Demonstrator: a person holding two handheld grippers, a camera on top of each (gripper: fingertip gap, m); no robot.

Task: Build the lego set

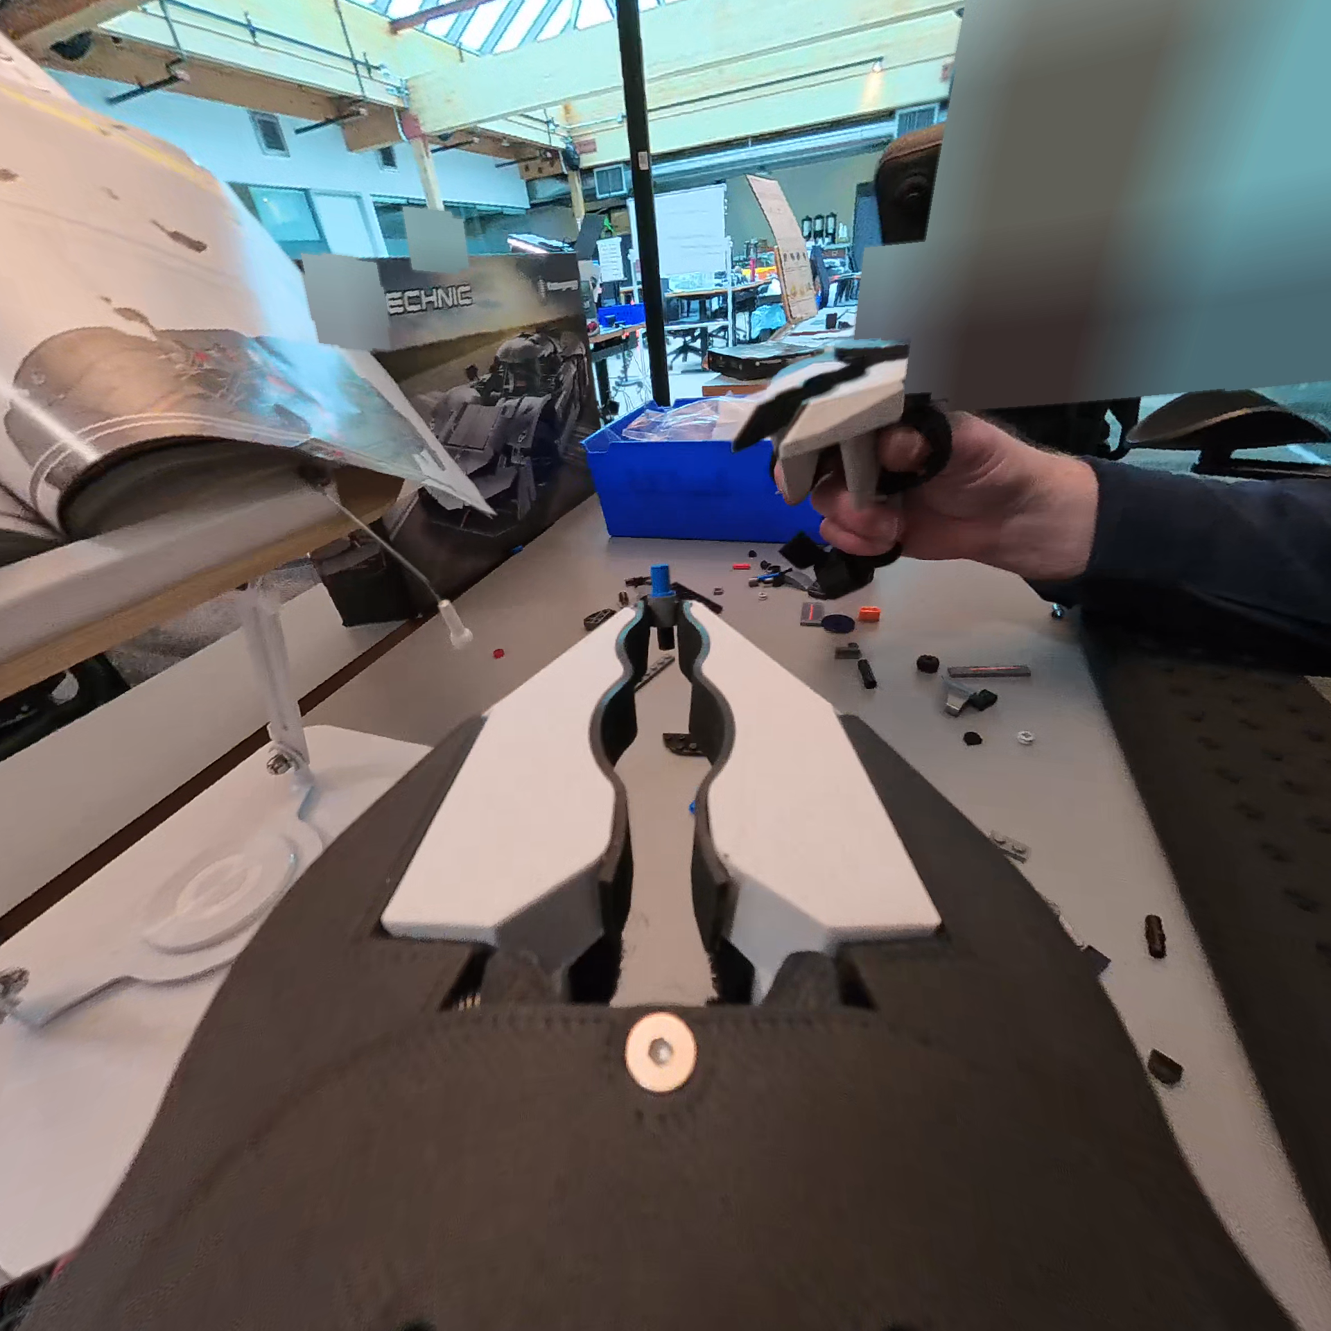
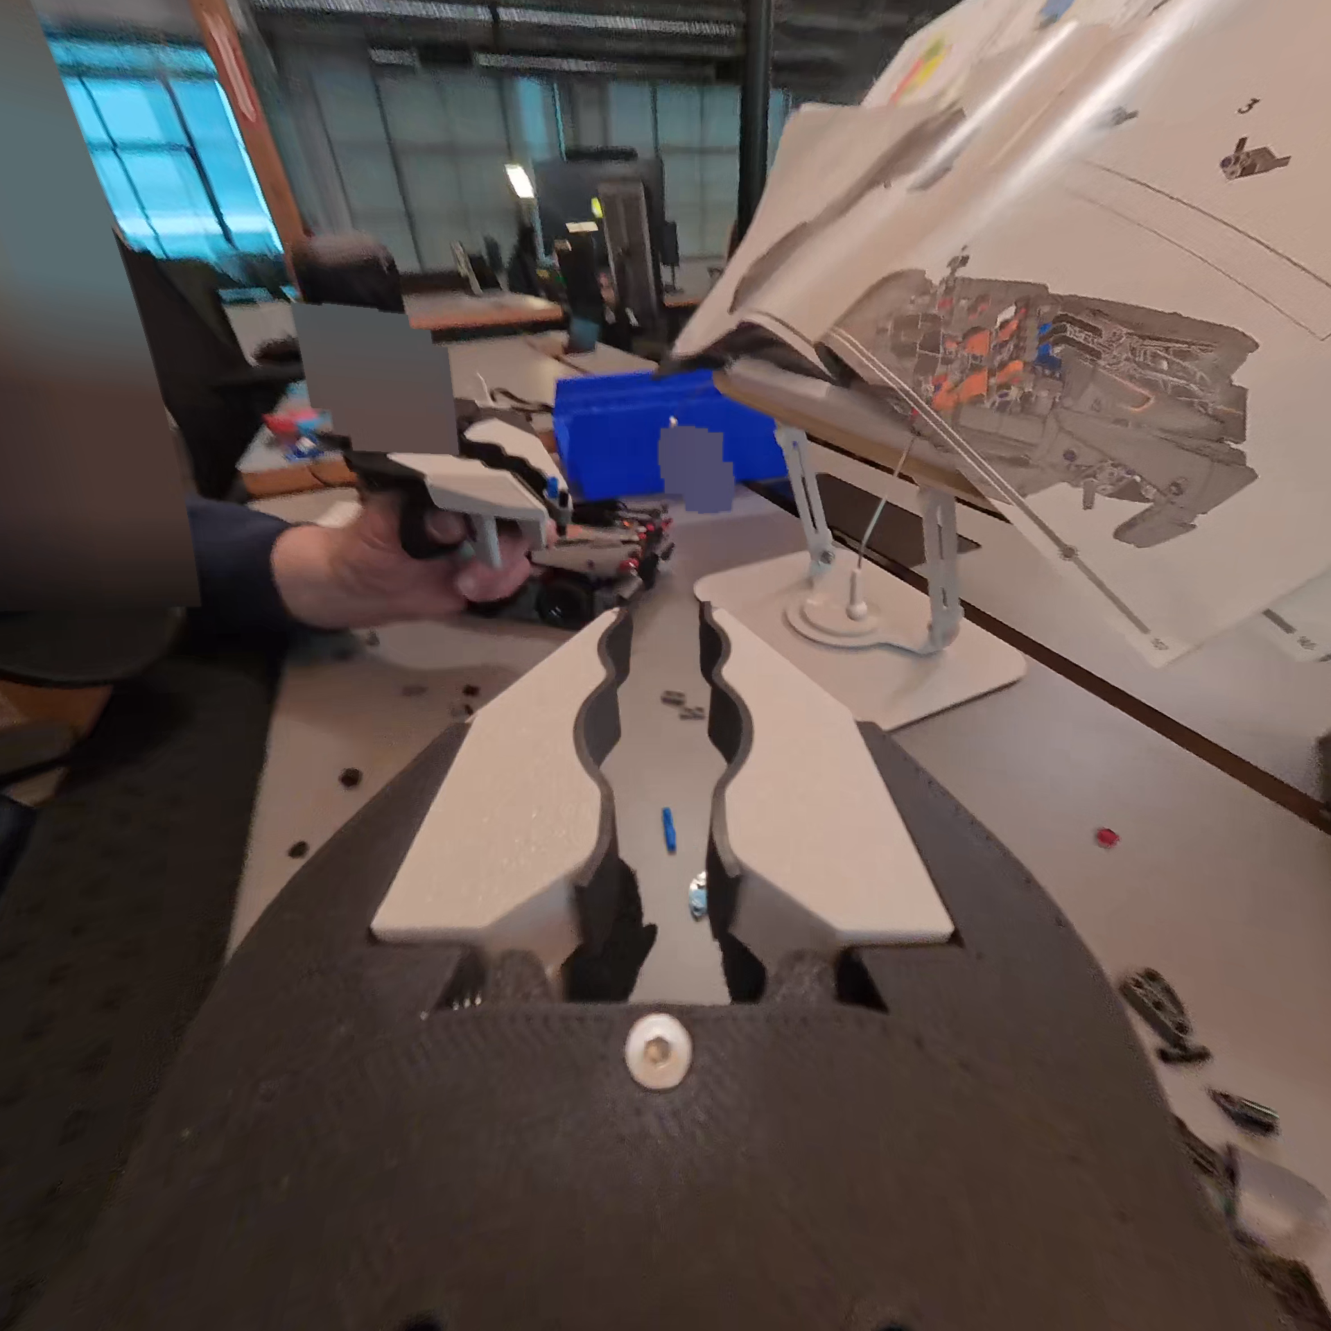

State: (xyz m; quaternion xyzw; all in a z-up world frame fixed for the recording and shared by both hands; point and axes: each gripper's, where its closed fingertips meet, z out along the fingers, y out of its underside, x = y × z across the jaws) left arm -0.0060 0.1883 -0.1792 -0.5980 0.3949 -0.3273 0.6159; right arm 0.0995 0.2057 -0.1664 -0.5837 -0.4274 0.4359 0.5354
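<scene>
Bare table lane between book stand and scattered pieces

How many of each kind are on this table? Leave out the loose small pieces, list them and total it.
Tools: 2, left tool and right tool
Grey-blue piece in left tool: 1
Partly built model: 1
Blue bin: 1
Instruction book: 1
Book stand: 1
Set box: 1
Total: 8

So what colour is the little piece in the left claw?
Blue on top, grey below: the piece shows best in the left wrist view.

Large open workshop or makerspace, skylit timber-beamed ceiling, rows of cluttered worktables behind, blue parts bin stood on the bench.
</scene>
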